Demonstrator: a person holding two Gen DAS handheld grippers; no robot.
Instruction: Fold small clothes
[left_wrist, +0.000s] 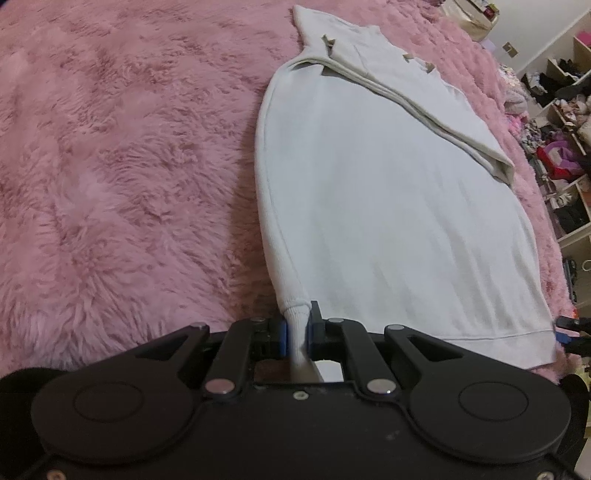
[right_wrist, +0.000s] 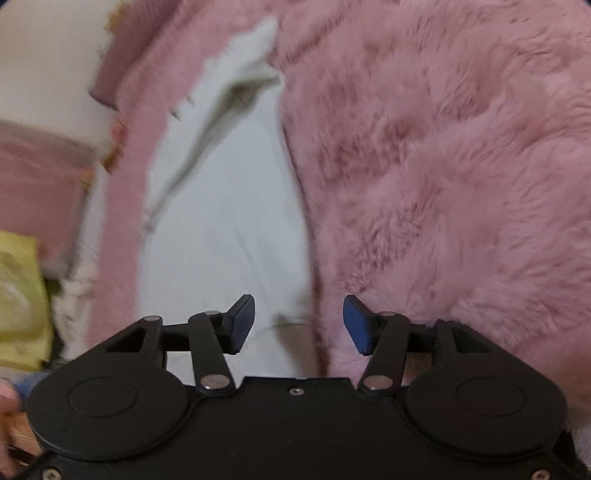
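A pale white garment lies flat on a fluffy pink blanket, with one sleeve folded across its upper part. My left gripper is shut on the garment's near left hem corner, and the cloth bunches between its blue pads. At the far right edge of the left wrist view, my right gripper sits by the other hem corner. In the blurred right wrist view, the right gripper stands open over the garment at its hem edge. Its pads are apart and press on nothing.
The pink blanket spreads wide to both sides of the garment. Open shelves full of clothes and shoes stand beyond the bed on the right. A yellow object and part of a hand show at the left edge.
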